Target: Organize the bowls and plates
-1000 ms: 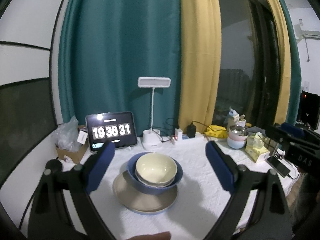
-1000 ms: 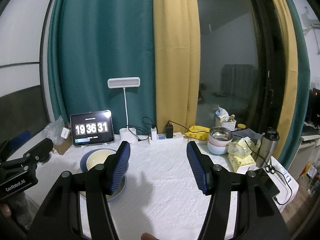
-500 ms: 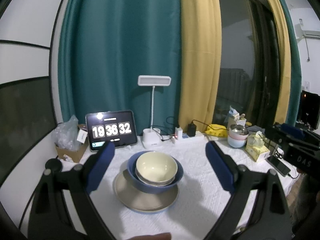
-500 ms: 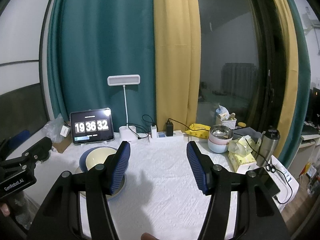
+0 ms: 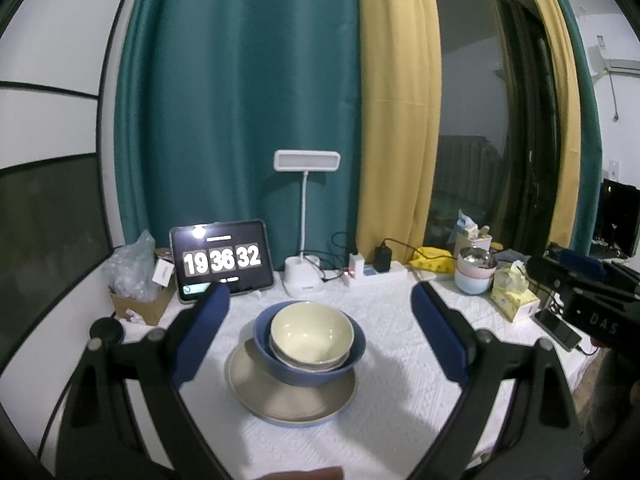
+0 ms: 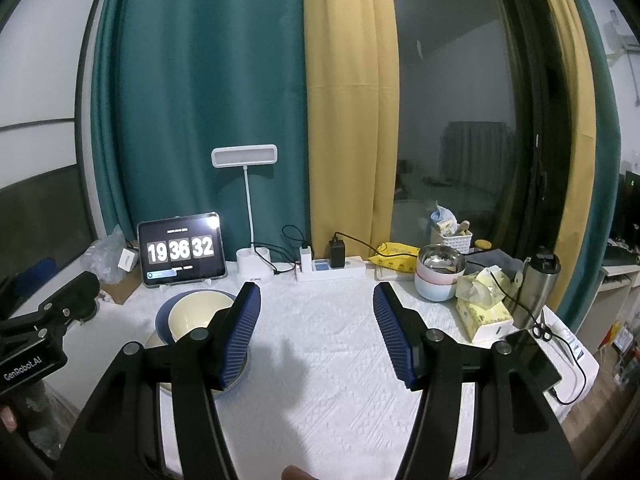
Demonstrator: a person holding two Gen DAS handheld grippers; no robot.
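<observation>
A cream bowl (image 5: 312, 332) sits nested in a blue bowl (image 5: 280, 368), which stands on a beige plate (image 5: 288, 400) on the white tablecloth (image 5: 384, 400). My left gripper (image 5: 320, 320) is open and empty, held back from the stack with its blue pads either side of it. My right gripper (image 6: 316, 320) is open and empty over bare cloth, to the right of the stack. In the right wrist view the cream bowl (image 6: 196, 312) and blue bowl (image 6: 166, 316) are partly hidden behind the left finger (image 6: 240, 336).
At the back stand a tablet clock (image 5: 222, 266), a white desk lamp (image 5: 306, 216) and a power strip (image 6: 332, 272). At the right are stacked pastel bowls (image 6: 438, 280), a tissue box (image 6: 486, 312), a steel flask (image 6: 536, 288) and a phone (image 6: 534, 356).
The clock went from 19:36:31 to 19:36:32. Both grippers and the stack have barely moved.
</observation>
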